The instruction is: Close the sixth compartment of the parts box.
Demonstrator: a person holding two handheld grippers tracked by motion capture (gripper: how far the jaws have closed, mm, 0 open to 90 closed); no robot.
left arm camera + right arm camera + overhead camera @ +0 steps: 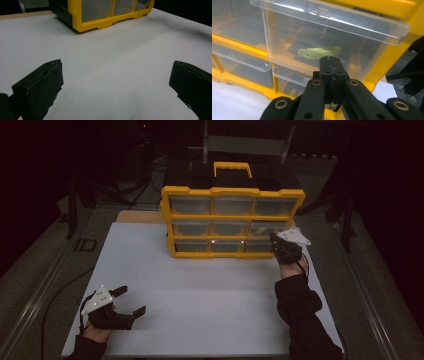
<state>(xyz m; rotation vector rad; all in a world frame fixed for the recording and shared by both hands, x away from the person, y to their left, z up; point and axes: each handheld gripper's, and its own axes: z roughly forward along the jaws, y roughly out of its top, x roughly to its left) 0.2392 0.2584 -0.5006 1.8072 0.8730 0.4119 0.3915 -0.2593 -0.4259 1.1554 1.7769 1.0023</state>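
Observation:
A yellow organizer [232, 192] with clear drawers stands upright at the far middle of the white board [200, 290]. My right gripper [274, 240] is at its right column, jaws shut with nothing between them. In the right gripper view the shut tips [329, 59] sit just in front of a clear drawer [352, 47] that juts out of the frame. A pale green object [319, 52] lies inside that drawer. My left gripper [131, 301] rests near the board's front left corner, open and empty. The left gripper view has the open jaws [116, 67] over bare board, the organizer [100, 23] farther off.
A yellow carry handle [232, 166] tops the organizer. A strip of wooden board [140, 216] shows behind the white board's left rear. Dark stands and frame legs [345, 222] rise beside the table. A person's dark sleeve [300, 310] lies across the board's right front.

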